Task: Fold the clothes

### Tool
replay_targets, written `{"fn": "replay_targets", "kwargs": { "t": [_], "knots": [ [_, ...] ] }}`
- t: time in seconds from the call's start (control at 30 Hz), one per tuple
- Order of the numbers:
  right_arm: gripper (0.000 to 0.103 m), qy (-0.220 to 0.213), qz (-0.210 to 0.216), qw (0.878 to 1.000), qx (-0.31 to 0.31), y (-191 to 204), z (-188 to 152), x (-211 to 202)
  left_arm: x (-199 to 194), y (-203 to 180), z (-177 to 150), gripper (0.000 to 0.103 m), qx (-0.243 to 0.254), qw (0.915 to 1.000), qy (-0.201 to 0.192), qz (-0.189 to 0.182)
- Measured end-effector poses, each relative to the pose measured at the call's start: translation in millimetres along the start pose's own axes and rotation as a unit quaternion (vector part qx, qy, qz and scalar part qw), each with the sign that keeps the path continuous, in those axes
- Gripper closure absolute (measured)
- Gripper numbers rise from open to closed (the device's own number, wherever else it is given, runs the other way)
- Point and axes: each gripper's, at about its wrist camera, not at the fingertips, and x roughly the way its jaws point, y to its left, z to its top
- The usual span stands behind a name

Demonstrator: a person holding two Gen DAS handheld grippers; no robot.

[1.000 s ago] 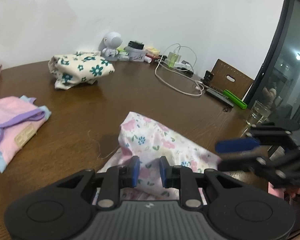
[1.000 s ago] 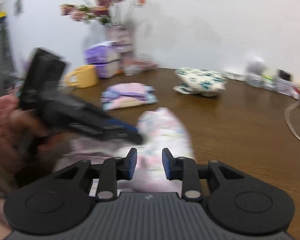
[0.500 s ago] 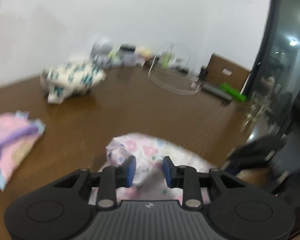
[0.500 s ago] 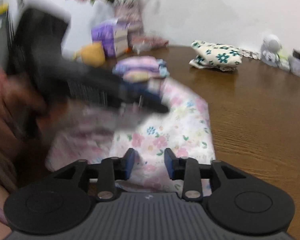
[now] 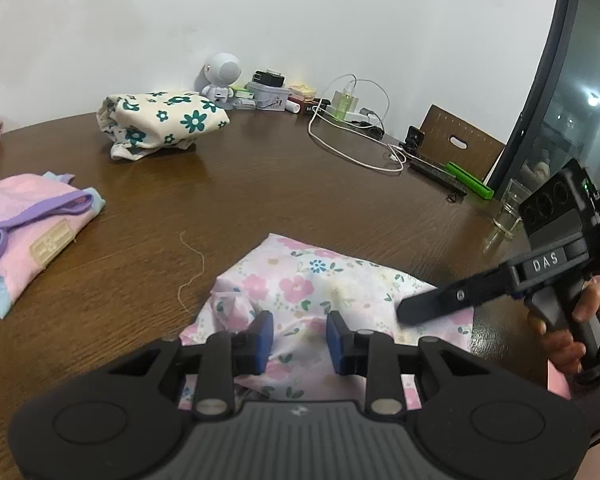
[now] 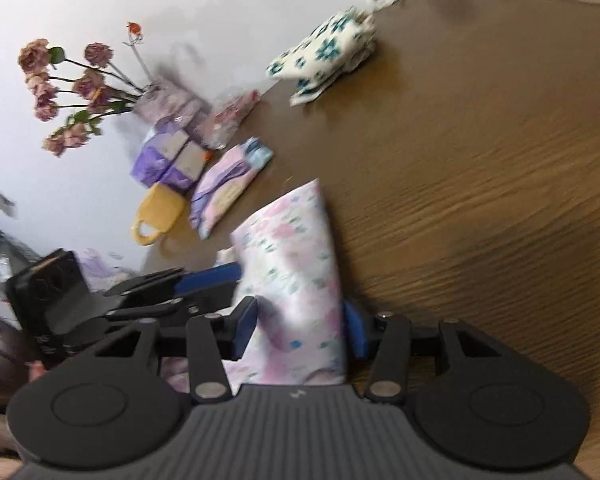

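Found the pink floral garment (image 5: 320, 280) at the near edge of the table (image 5: 300, 184), doubled into a narrow band, lumpy at its left end. Saw the left gripper (image 5: 300, 338) low over the near hem, pads spread, nothing pinched. Saw the right gripper (image 6: 298, 330) rolled on its side, pads wide apart and straddling the band – cloth between them, not squeezed. Noted two other pieces well apart and lying folded: a teal-flowered bundle (image 5: 160, 120) and a pink piece (image 5: 28, 232). Judged this a fold in progress on the floral piece, or a tidying of one just made – could not settle which. Judged that either way the next move wanted a firm pinch on an edge and the layers kept aligned.
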Motion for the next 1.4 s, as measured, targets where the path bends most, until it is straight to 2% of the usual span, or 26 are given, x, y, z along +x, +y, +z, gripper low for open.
{"fn": "replay_targets", "kwargs": {
  "t": [0.03,0.07,0.1,0.17,0.3,0.37,0.47,0.53,0.6,0.73,0.8,0.9,0.97,1.07,1.17,1.27,1.4],
  "knots": [
    [0.058,0.007,0.011,1.000,0.016,-5,1,4,0,0,0,0.075,-0.002,1.0000,-0.001,0.000],
    [0.064,0.008,0.008,1.000,0.013,-1,-1,8,-1,0,0,0.075,-0.002,1.0000,-0.001,0.000],
    [0.076,0.006,0.002,1.000,0.010,1,-2,9,-1,0,0,0.075,-0.002,1.0000,-0.001,0.000],
    [0.086,-0.001,-0.008,1.000,0.001,6,-4,10,-6,1,1,0.072,-0.009,0.9999,-0.003,-0.008],
    [0.090,-0.025,-0.063,0.994,-0.082,31,-2,0,-25,6,4,0.068,-0.025,0.9991,-0.028,-0.018],
    [0.090,-0.043,-0.127,0.977,-0.166,54,-4,-4,-36,7,3,0.065,-0.025,0.9989,-0.038,-0.005],
    [0.090,-0.064,-0.203,0.929,-0.302,88,-18,-4,-47,9,0,0.065,-0.031,0.9985,-0.045,0.008],
    [0.090,-0.075,-0.244,0.885,-0.389,110,-30,-4,-51,11,-5,0.065,-0.037,0.9983,-0.044,0.014],
    [0.090,-0.079,-0.272,0.833,-0.476,129,-46,0,-56,15,-8,0.065,-0.046,0.9977,-0.046,0.021],
    [0.090,-0.062,-0.289,0.713,-0.636,153,-88,14,-73,19,-8,0.065,-0.057,0.9954,-0.072,0.027],
    [0.090,-0.050,-0.289,0.666,-0.686,161,-104,22,-82,17,-6,0.065,-0.056,0.9941,-0.088,0.031],
    [0.090,-0.031,-0.259,0.618,-0.742,167,-121,28,-95,14,-5,0.065,-0.058,0.9916,-0.109,0.037],
    [0.090,-0.025,-0.237,0.601,-0.763,173,-128,30,-103,12,-3,0.065,-0.063,0.9892,-0.127,0.036],
    [0.090,-0.011,-0.206,0.592,-0.779,180,-133,36,-114,10,1,0.065,-0.073,0.9848,-0.155,0.029],
    [0.090,0.002,-0.174,0.583,-0.793,184,-140,38,-122,1,7,0.065,-0.061,0.9826,-0.174,0.020],
    [0.090,0.022,-0.144,0.577,-0.804,187,-149,39,-116,-9,12,0.066,-0.043,0.9872,-0.150,0.033],
    [0.087,0.050,-0.119,0.572,-0.810,183,-162,40,-94,-14,1,0.072,-0.028,0.9947,-0.081,0.058]
  ]
}}
